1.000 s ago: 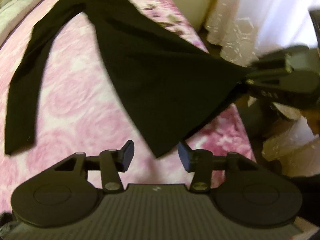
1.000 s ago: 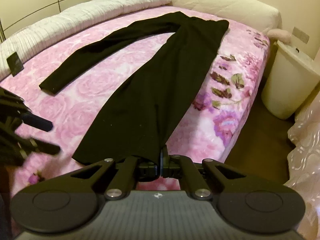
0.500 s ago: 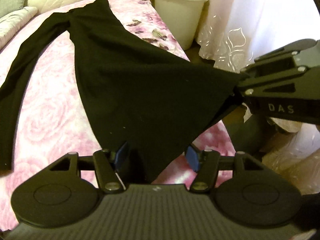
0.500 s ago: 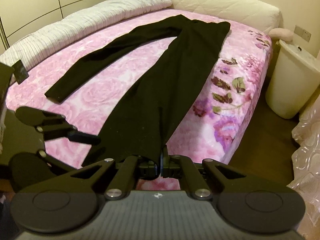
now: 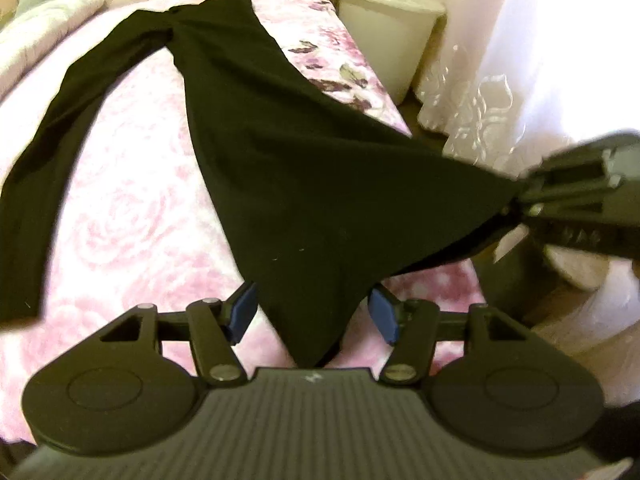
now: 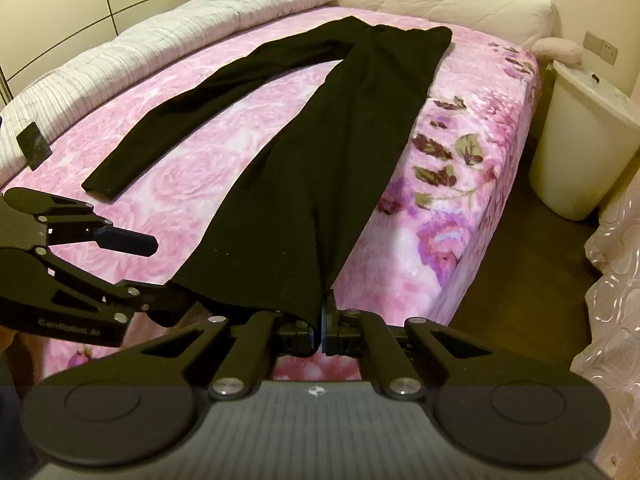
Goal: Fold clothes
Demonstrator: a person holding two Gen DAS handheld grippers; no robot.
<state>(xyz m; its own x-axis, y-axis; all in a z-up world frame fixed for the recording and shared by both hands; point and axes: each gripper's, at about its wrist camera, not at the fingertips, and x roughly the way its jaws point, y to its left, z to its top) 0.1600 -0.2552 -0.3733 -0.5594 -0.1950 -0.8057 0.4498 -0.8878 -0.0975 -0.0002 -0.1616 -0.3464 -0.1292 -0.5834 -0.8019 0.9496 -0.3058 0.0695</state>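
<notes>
Left wrist view: black trousers [image 5: 304, 184] lie spread on a pink rose-print bedspread [image 5: 132, 216], one leg hem hanging between the blue pads [image 5: 245, 312] of the left gripper [image 5: 314, 314], whose fingers stand apart on either side of the cloth without pressing it. The tip of that hem is cut off behind the gripper's ribbed body. At the right edge the right gripper [image 5: 520, 204] is motion-blurred; pale lettering on its side cannot be read. A cream lidded bin [image 5: 384, 36] stands past the bed's corner beside a lace curtain [image 5: 480, 92] (much of it washed out by glare).

Right wrist view: the right gripper [image 6: 323, 326] has its fingers pressed together, pinching the other corner of the same trouser hem at the bed's near edge. The trousers [image 6: 332, 160] run away toward a cream headboard [image 6: 432, 4], the second leg splayed out to the left. The left gripper [image 6: 160, 276] enters from the left, its lower finger hidden under the hem; its side reads "GenRobot.AI". A small dark square object [image 6: 34, 144] lies on the striped quilt [image 6: 120, 56], too indistinct to name.
</notes>
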